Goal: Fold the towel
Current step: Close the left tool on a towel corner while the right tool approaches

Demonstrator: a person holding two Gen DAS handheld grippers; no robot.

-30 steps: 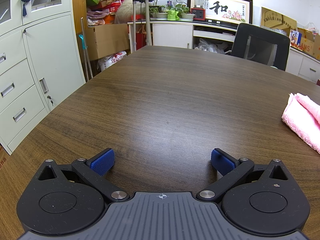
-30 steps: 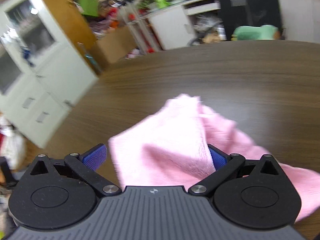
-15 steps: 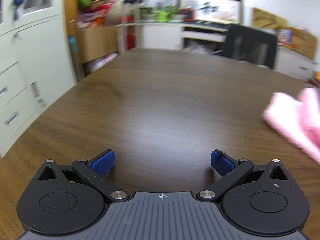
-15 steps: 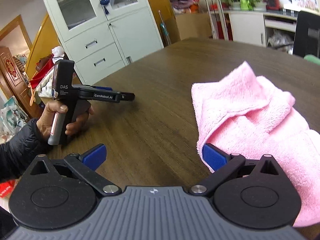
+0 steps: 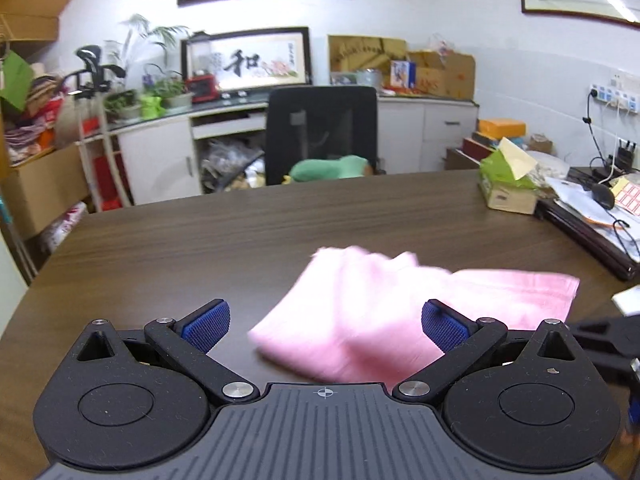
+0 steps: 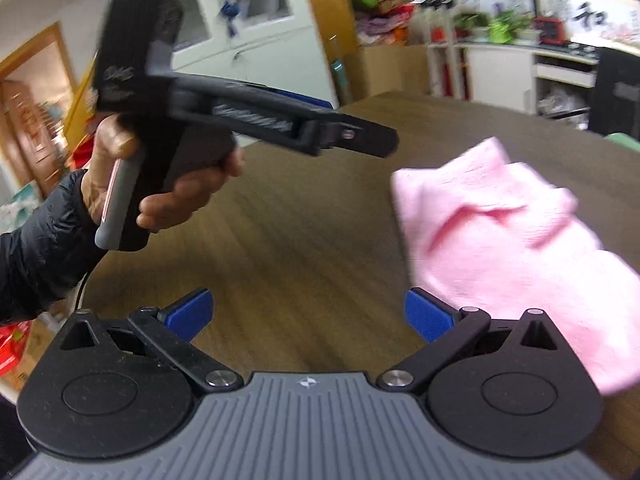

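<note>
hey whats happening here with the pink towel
A person is working with a handheld gripper in each hand to fold a pink towel lying rumpled on a dark wooden table. Neither gripper holds it at this moment. The left gripper has its jaws open and points at the towel's near edge. The right gripper is also open, with the towel just off its right side. The left hand shows in the right wrist view, gripping its handle.

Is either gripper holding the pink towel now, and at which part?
Nothing is held. The left gripper and right gripper are open; the pink fluffy towel lies on the table.
</note>
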